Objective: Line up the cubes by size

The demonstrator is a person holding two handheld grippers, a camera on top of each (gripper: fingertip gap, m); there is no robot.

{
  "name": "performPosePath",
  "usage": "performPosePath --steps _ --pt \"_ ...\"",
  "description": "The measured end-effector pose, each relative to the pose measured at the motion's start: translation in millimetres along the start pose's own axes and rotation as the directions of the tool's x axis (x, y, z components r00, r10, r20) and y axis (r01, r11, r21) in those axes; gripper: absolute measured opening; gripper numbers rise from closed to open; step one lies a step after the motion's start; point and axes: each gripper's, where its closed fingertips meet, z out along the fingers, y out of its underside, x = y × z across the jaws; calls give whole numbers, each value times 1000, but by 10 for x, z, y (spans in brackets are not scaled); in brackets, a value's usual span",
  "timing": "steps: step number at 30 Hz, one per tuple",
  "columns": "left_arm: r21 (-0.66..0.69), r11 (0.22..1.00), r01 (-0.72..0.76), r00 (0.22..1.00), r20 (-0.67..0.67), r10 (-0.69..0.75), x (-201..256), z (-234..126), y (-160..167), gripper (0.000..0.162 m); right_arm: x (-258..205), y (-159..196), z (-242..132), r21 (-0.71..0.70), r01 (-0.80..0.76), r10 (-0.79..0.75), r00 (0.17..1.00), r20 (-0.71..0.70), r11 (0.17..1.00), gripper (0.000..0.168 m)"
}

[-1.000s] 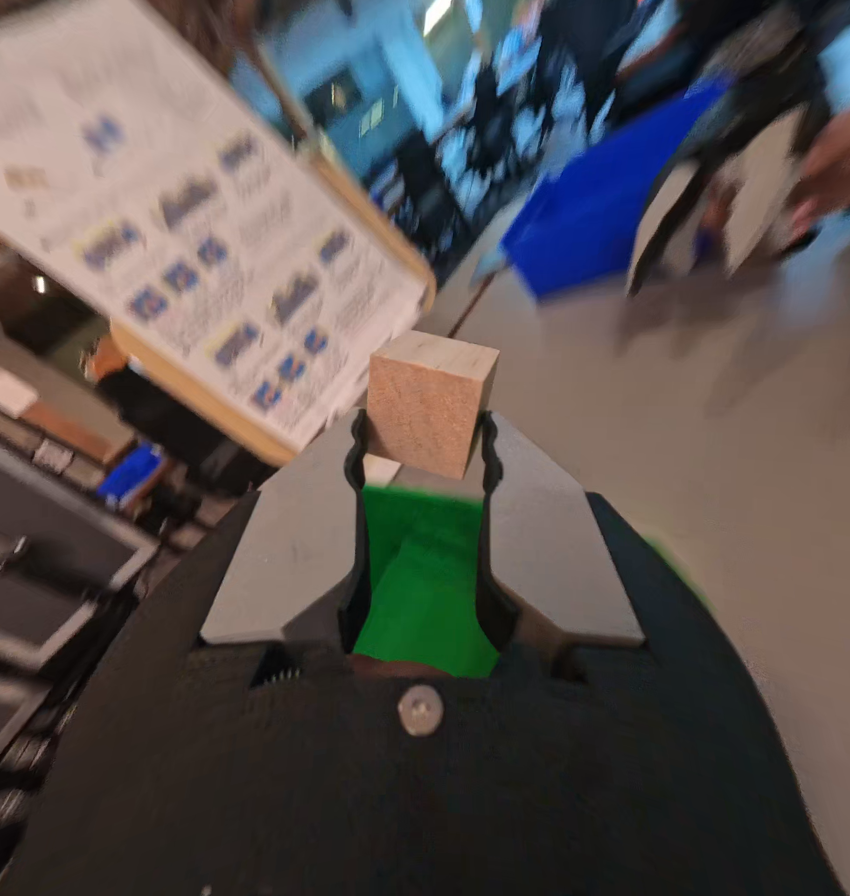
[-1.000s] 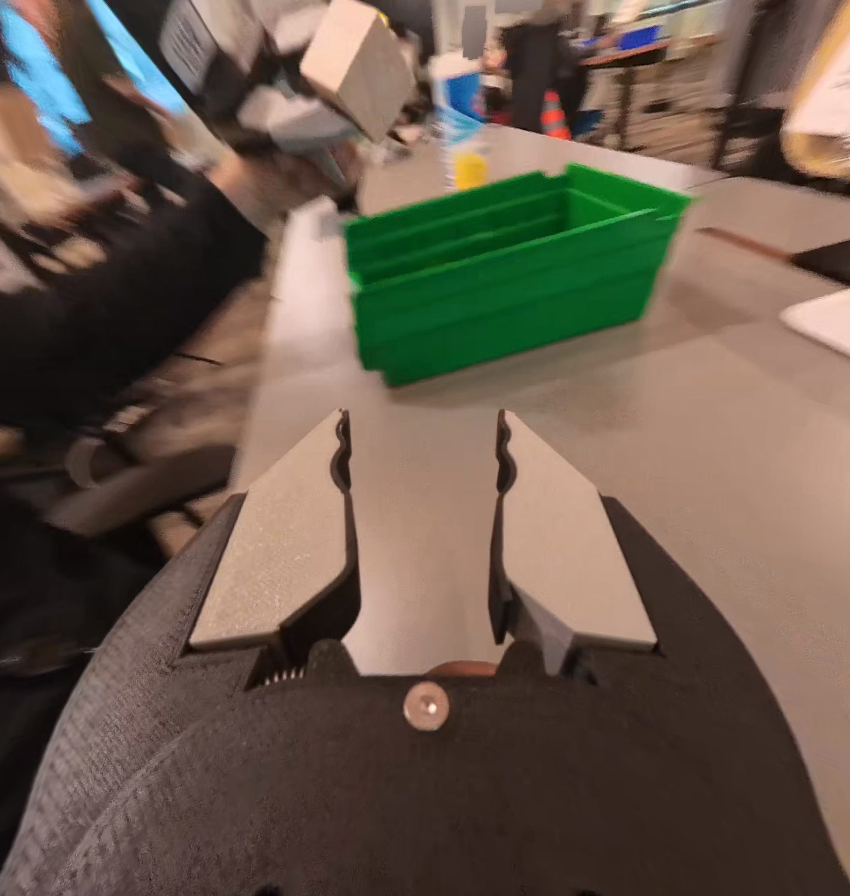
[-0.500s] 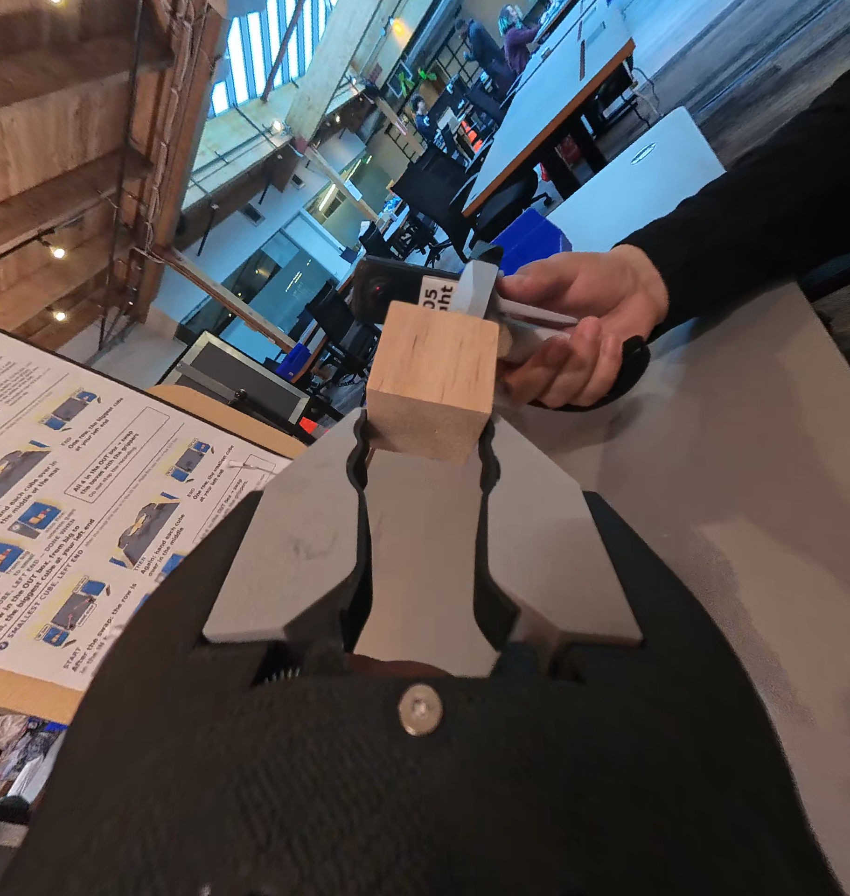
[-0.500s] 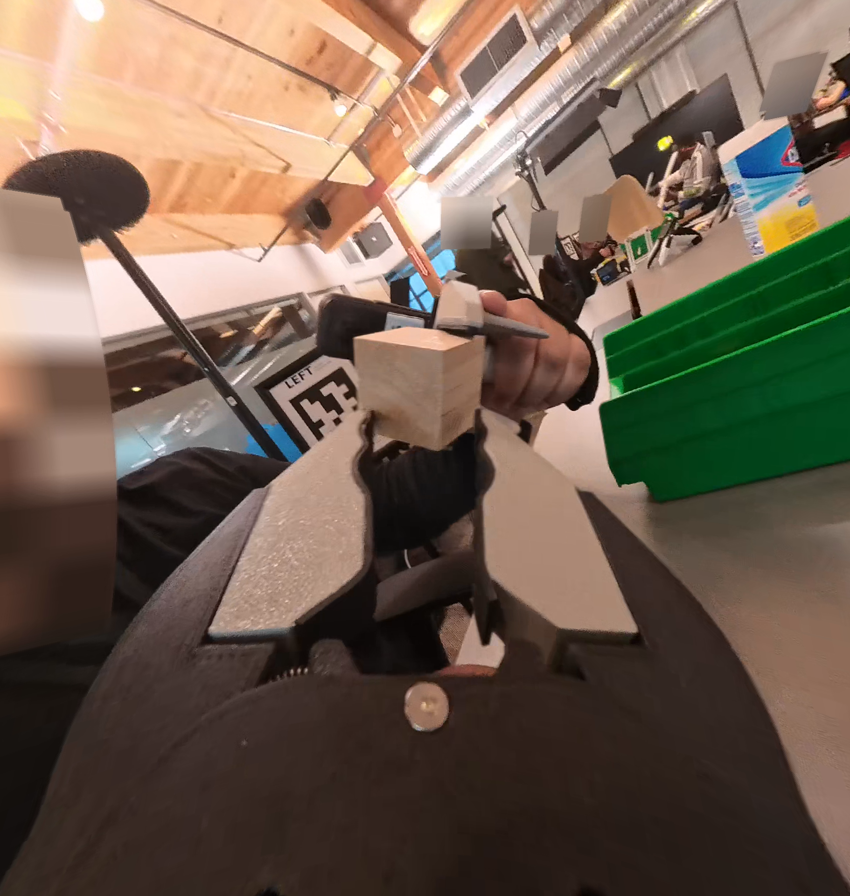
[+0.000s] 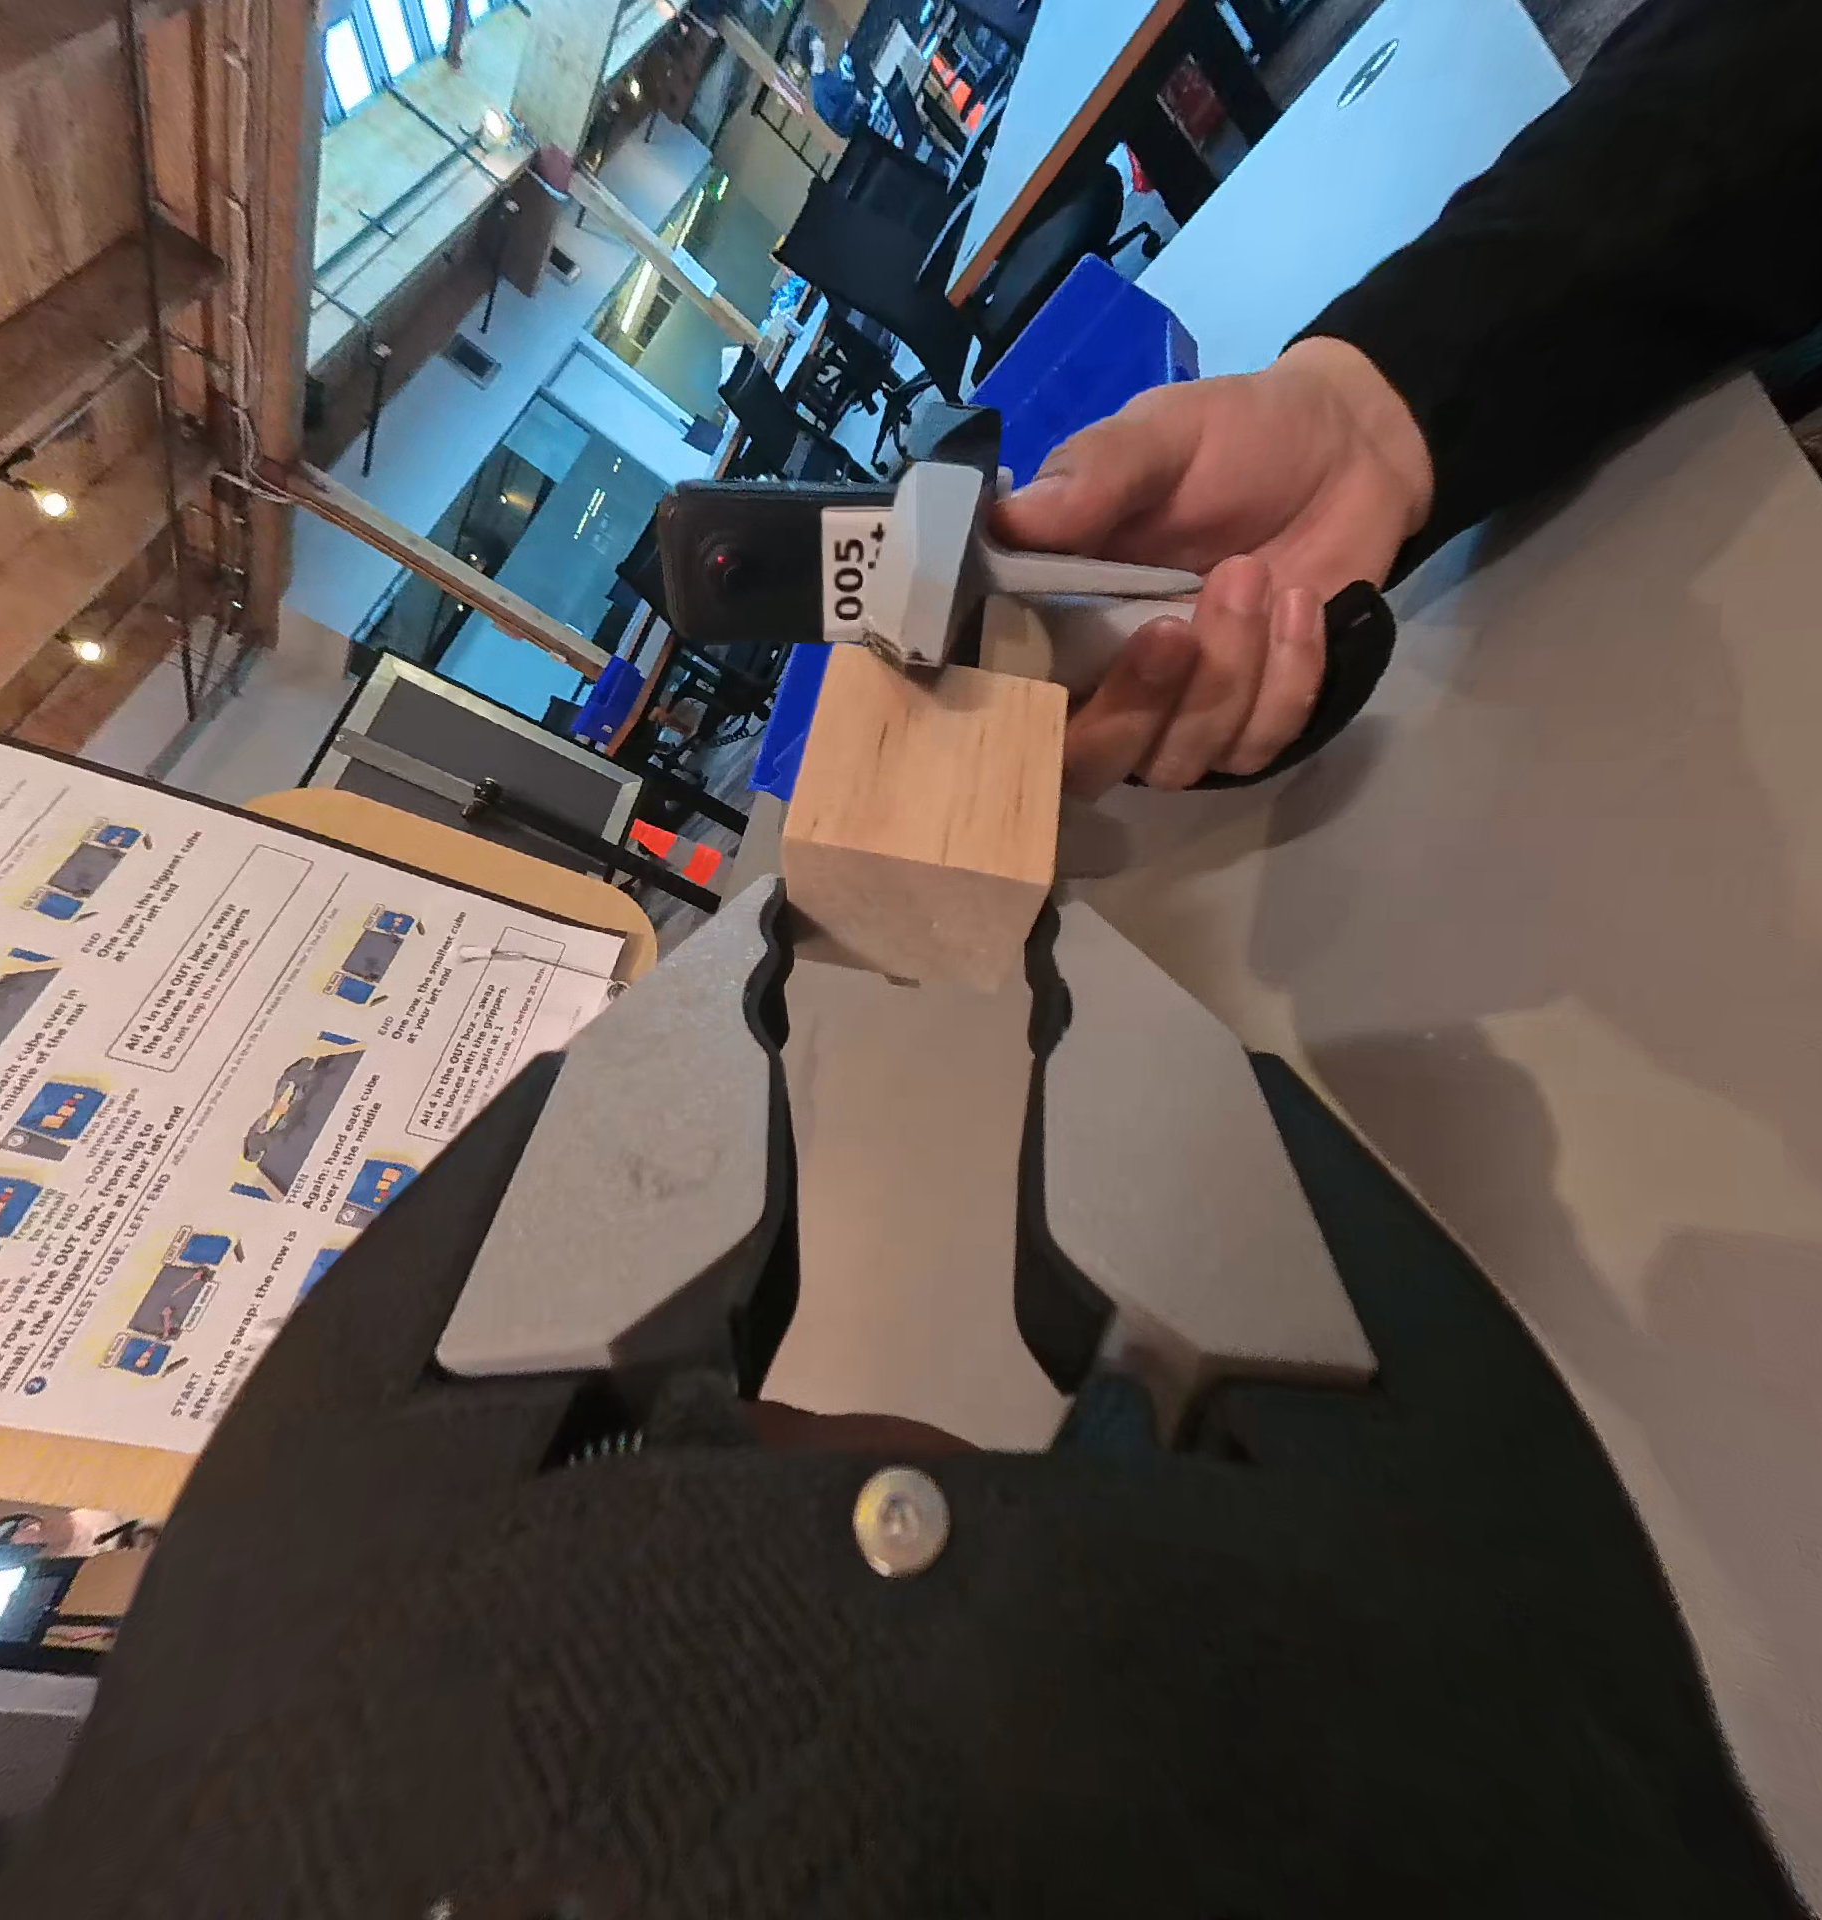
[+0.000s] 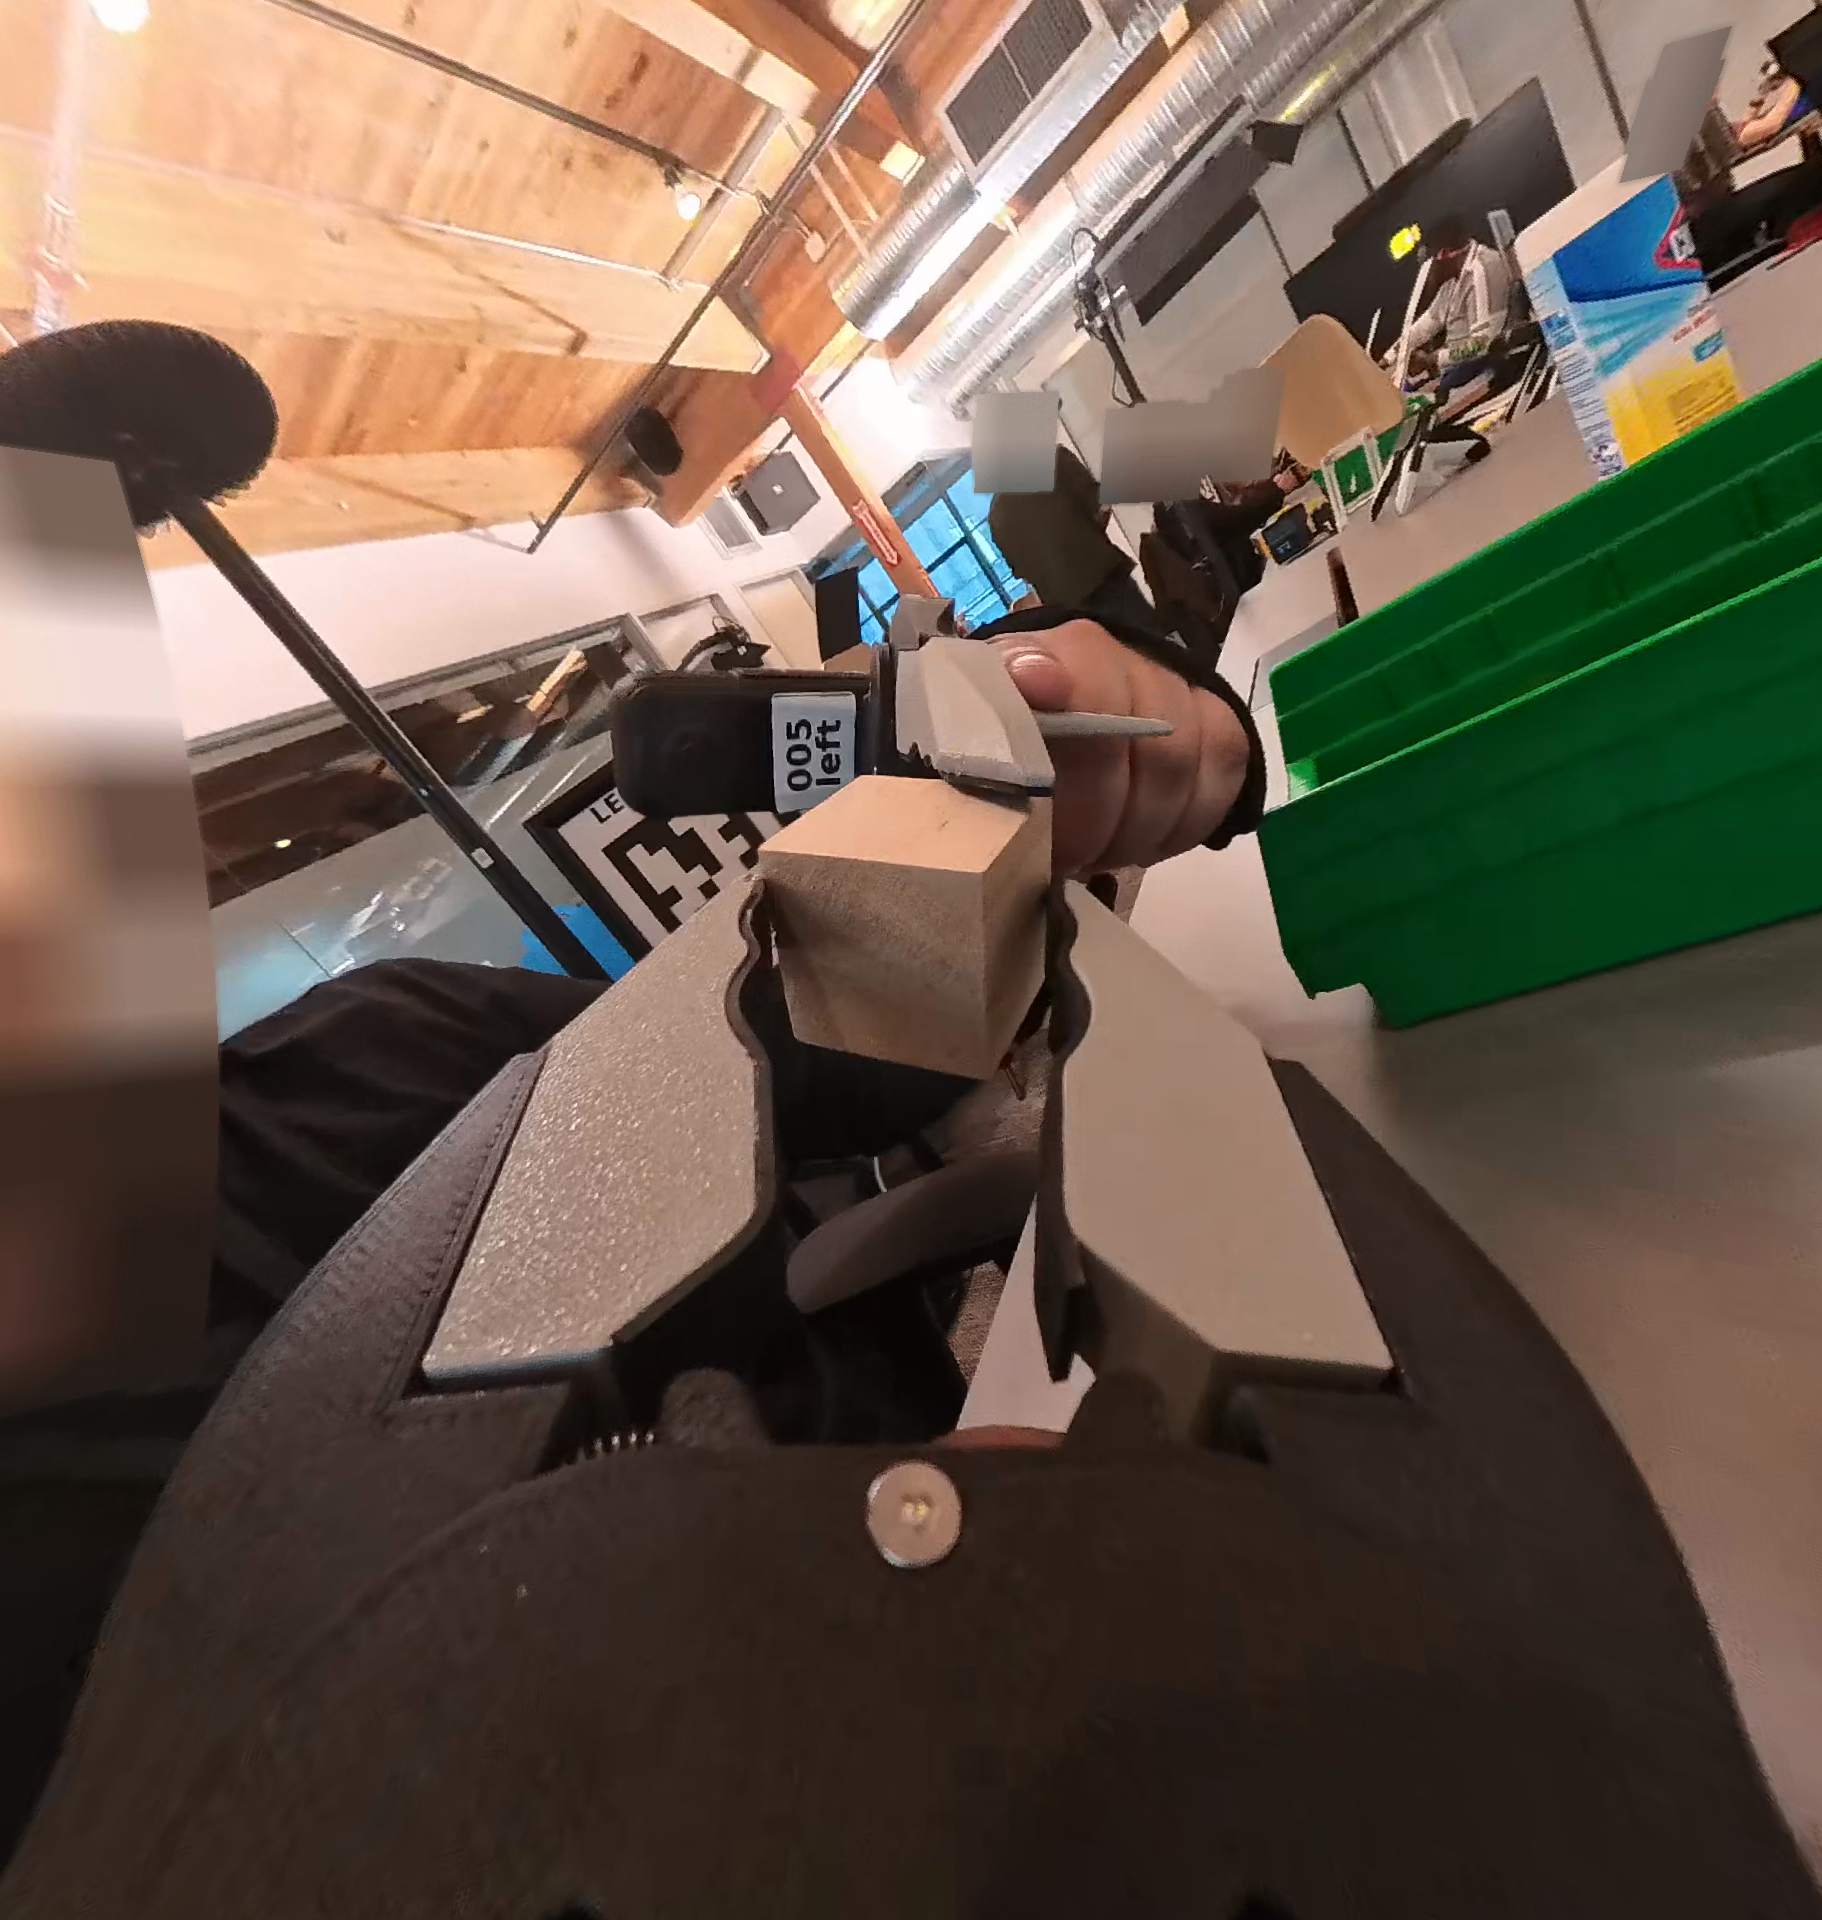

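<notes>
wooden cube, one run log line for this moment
stage: mid-air handover | wooden cube: between both claws | left claw: shut on cube | right claw: shut on cube | green bin: on table, behind

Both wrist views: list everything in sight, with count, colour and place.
wooden cube: one, pale tan, gripped between both grippers above the table
table: one, grey
green bin: one, on the table, right wrist view's right side
instruction sheet: one, white, left wrist view's left side
carton: one, blue and yellow, behind the bin
left gripper: black, grey jaws shut on the cube
right gripper: the same, gripping the cube crosswise
</notes>
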Motion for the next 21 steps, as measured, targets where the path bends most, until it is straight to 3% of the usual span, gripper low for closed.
performPosePath --steps 5,8,10,21 --pt "1 1000 -2 1000 -10 2 5 -1 -12 43 -17 14 5 3 2 -2 1000 7 1000 51" --pt "-11 1000 -15 1000 -10 15 -11 0 -7 43 -48 91 65 -35 -16 17 999 33 999 63" --pt "12 1000 7 1000 -29 -6 10 -4 -48 43 -46 125 84 -50 1 0 999 32 999 54" --pt "179 977 116 993 -17 -115 -19 -68 -293 43 -284 81 72 -13 -67 68 976 206 998 55"
